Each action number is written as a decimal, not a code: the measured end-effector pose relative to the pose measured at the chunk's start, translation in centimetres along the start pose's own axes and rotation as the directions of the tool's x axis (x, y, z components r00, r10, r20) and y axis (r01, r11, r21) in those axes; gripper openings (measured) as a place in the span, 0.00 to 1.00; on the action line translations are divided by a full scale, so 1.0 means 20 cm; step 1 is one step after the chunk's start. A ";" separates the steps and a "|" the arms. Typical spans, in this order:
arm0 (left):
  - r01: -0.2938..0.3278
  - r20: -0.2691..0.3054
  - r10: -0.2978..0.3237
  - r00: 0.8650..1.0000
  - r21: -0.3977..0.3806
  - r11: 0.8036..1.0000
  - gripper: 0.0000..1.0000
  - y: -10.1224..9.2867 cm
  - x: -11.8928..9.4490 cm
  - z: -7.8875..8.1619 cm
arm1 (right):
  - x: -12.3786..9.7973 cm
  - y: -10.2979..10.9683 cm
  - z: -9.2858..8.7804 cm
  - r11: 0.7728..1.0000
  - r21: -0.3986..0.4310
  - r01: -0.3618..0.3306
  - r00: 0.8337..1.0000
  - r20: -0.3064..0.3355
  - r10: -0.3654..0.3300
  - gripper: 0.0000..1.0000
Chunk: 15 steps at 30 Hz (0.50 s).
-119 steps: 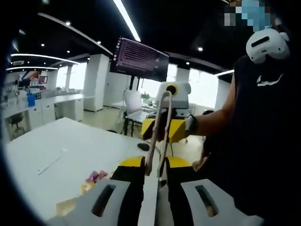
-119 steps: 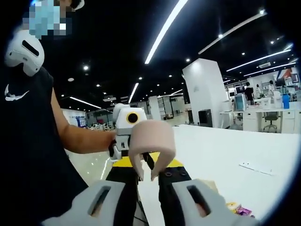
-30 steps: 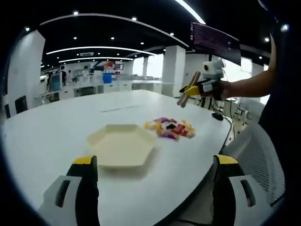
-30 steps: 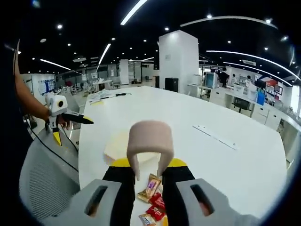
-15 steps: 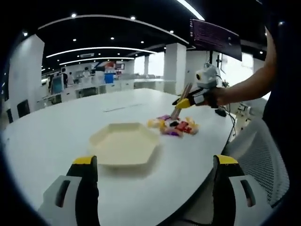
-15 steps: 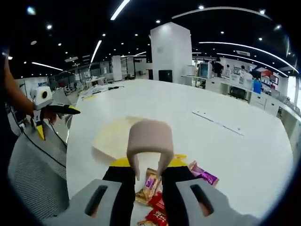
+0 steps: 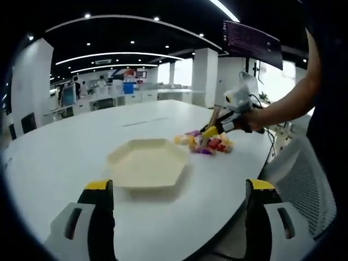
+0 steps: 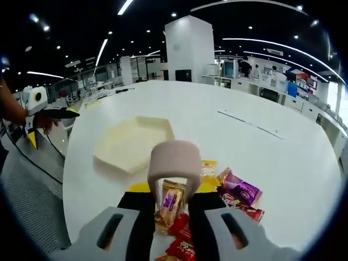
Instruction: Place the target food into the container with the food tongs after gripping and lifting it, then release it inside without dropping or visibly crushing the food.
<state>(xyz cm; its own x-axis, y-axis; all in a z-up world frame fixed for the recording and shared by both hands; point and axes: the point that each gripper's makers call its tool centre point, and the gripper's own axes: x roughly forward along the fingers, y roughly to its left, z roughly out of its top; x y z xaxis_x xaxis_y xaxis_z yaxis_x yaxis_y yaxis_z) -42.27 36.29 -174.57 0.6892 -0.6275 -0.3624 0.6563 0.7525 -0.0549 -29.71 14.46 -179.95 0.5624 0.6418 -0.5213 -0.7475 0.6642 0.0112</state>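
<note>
Lit evenly from overhead by ceiling strips (image 8: pixel 125 6) and spots; soft shadow under tray (image 7: pixel 145 163); glare from windows (image 7: pixel 283 81); strong fisheye bending at edges; slightly soft throughout.

White oval table (image 7: pixel 65 147) bears a thin flat strip (image 8: pixel 247 124) on its far side. Wall-mounted monitor (image 7: pixel 251 42) displays text. White pillar (image 8: pixel 187 51), mesh chair (image 7: pixel 304 179), and background desks (image 8: pixel 288 100) noted.

Ahead of our left gripper (image 7: pixel 174 217), whose jaws stand wide apart, a cream hexagonal tray (image 7: pixel 147 162) rests on the white table (image 7: pixel 65 147). Beyond it, to the right, the right gripper (image 7: pixel 209 130) holds tongs (image 7: pixel 213 116) over a pile of wrapped candies (image 7: pixel 205 143).
</note>
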 end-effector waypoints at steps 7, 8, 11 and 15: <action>0.009 -0.005 -0.008 1.000 0.020 1.000 0.98 0.01 0.00 0.00 | 0.01 -0.02 -0.01 1.000 0.001 0.007 0.999 -0.036 -0.007 0.18; 0.008 -0.006 -0.008 1.000 0.021 1.000 0.98 0.01 0.00 0.00 | 0.02 -0.03 -0.02 1.000 0.011 0.013 0.999 -0.045 -0.013 0.17; 0.013 -0.005 -0.013 1.000 0.041 0.999 0.97 0.01 0.00 -0.01 | 0.01 -0.01 -0.01 1.000 -0.006 0.012 0.998 -0.060 -0.012 0.16; 0.012 -0.011 -0.011 1.000 0.088 0.996 0.97 0.03 0.00 -0.02 | 0.00 0.02 0.02 1.000 -0.020 0.004 0.998 -0.068 -0.005 0.16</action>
<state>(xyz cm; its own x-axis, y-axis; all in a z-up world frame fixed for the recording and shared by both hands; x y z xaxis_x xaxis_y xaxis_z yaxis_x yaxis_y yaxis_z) -42.01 36.80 -174.88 0.6786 -0.6332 -0.3722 0.6888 0.7246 0.0231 -29.93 14.82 -179.56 0.5409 0.6107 -0.5783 -0.7524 0.6587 -0.0081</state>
